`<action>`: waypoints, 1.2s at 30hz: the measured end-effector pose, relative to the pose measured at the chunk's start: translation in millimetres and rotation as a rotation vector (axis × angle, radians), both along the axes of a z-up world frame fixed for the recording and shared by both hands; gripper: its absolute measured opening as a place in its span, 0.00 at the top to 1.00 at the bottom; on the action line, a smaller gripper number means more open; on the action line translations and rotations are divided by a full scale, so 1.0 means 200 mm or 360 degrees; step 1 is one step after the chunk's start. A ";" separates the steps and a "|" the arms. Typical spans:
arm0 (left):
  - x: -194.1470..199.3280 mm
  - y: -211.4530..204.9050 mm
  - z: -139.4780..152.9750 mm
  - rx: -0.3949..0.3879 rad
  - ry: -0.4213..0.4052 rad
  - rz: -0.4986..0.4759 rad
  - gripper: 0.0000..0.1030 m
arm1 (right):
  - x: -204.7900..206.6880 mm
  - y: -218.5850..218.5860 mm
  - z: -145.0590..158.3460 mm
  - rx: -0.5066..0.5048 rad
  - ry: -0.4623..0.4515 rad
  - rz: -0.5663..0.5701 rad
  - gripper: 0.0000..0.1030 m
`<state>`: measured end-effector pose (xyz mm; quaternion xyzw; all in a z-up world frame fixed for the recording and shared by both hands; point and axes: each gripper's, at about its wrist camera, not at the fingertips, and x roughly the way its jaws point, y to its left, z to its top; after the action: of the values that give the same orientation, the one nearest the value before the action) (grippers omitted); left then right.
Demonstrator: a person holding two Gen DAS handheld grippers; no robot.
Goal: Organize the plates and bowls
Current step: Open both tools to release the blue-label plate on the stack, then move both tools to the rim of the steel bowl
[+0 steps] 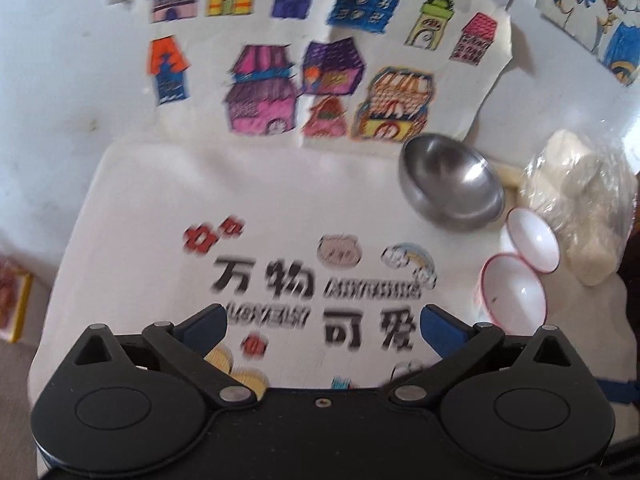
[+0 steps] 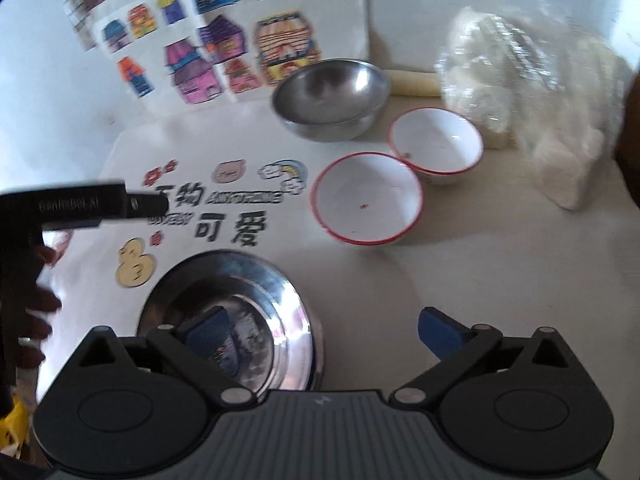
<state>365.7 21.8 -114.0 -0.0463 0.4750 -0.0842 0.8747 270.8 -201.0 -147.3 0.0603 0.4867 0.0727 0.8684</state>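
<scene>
My left gripper [image 1: 322,322] and right gripper [image 2: 322,326] both point steeply down at the white mat [image 2: 460,264], jaws spread wide, nothing held between my blue fingertips [image 2: 438,330].

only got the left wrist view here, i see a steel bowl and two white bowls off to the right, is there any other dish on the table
Observer: Yes. The right wrist view shows a steel plate close in front of the right gripper, which your view misses.
Operator: is the right gripper holding it
Observer: No. Its jaws stand wide open, and one blue pad hangs over the plate without gripping it.
Operator: are the white bowls clean
Observer: The nearer white bowl has a small red speck inside.
Operator: do they touch each other
Observer: Their red rims appear to meet; the farther white bowl sits beside the steel bowl.
</scene>
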 end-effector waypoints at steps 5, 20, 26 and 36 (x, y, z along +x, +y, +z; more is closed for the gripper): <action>0.13 -0.02 -0.02 -0.0053 -0.0028 -0.0057 0.01 | -0.02 0.01 -0.02 -0.0055 0.0013 -0.0149 0.00; 0.45 -0.26 -0.01 0.0065 -0.0101 0.0044 0.01 | 0.26 -0.12 0.08 -0.0167 -0.0265 -0.0083 0.00; 0.61 -0.34 -0.06 0.0130 -0.0082 0.0019 0.01 | 0.57 -0.24 0.11 -0.0092 -0.0352 0.0078 0.03; 0.75 -0.45 -0.12 0.0259 0.0033 0.0062 0.01 | 0.80 -0.29 0.06 -0.0106 -0.0332 0.0290 0.19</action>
<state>515.7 -67.4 -137.5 0.0150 0.4883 -0.0279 0.8721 431.5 -259.3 -136.2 -0.0210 0.3994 0.1409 0.9056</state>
